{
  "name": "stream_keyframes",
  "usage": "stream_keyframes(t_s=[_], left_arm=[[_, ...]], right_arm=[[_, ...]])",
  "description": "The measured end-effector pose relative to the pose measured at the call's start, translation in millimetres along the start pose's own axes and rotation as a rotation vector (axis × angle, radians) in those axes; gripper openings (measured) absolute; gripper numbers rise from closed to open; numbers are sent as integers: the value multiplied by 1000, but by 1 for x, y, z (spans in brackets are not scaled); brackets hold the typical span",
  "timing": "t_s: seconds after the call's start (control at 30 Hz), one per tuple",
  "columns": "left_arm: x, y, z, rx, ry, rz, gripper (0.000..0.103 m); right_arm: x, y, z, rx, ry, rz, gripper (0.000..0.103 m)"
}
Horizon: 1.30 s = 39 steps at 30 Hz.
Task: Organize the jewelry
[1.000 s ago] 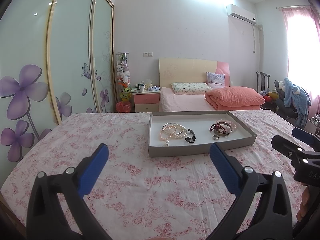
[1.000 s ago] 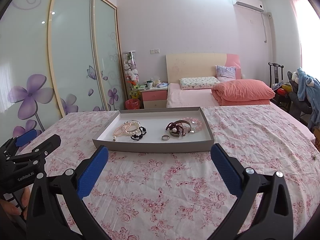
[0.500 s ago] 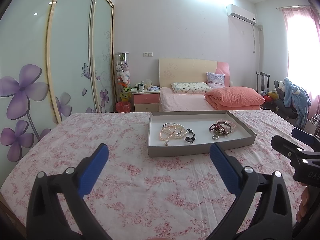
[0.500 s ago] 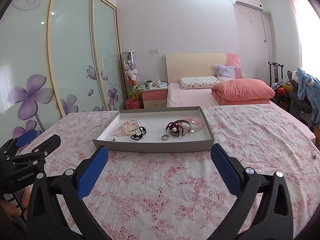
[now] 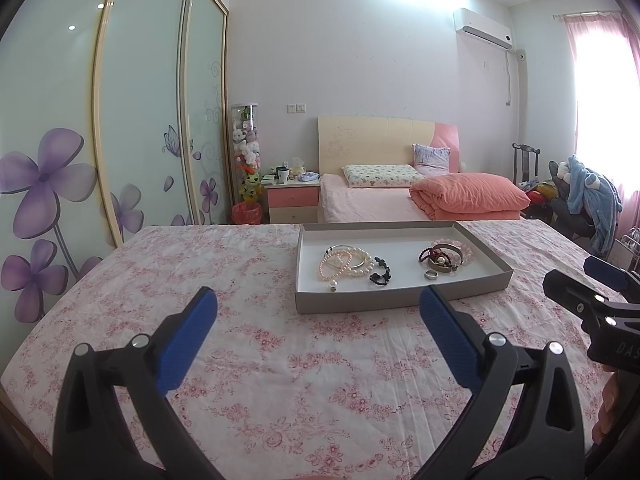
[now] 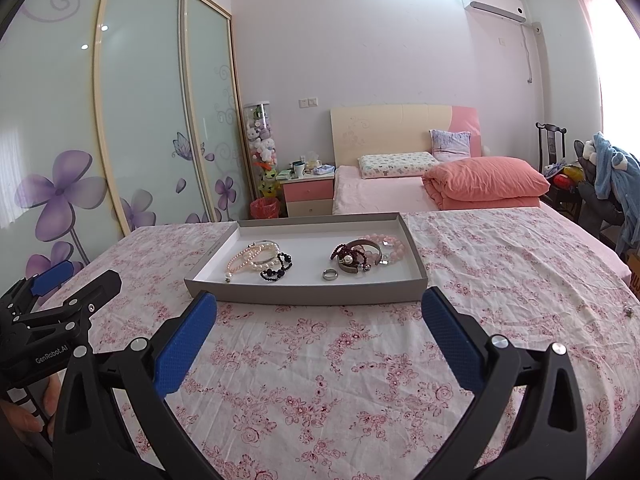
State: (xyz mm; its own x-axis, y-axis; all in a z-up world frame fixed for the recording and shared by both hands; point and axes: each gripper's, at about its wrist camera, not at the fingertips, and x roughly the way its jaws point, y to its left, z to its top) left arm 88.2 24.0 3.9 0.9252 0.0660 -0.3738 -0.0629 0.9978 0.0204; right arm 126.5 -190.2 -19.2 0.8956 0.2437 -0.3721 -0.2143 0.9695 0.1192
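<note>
In a pink bedroom, on a floral-print cloth [image 6: 360, 368], a shallow grey cardboard tray [image 6: 308, 294] holds tangled pearl and bead bracelets [image 6: 256, 258]; both the left gripper [image 5: 318, 312] and right gripper [image 6: 319, 312], jaws apart and empty, would best single out one strand.

a bed [image 5: 384, 200] stood against the pale back wall. left of the bed stood a pink nightstand [image 5: 294, 202], then sliding wardrobe doors [image 5: 140, 120]. an air conditioner [image 5: 482, 34] hung above the bed; a bright curtained window [image 5: 600, 100] lay to its right.
</note>
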Motion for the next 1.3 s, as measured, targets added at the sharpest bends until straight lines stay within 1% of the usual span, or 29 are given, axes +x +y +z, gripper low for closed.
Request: stream_keyframes(t_s=[1.0,1.3], left_arm=[[1,0,-1,0,-2,3,99],[2,-1,-2,-7,9,2,99]], right_arm=[[0,2,-1,2,1,0,101],[0,2,-1,3,0,0,101]])
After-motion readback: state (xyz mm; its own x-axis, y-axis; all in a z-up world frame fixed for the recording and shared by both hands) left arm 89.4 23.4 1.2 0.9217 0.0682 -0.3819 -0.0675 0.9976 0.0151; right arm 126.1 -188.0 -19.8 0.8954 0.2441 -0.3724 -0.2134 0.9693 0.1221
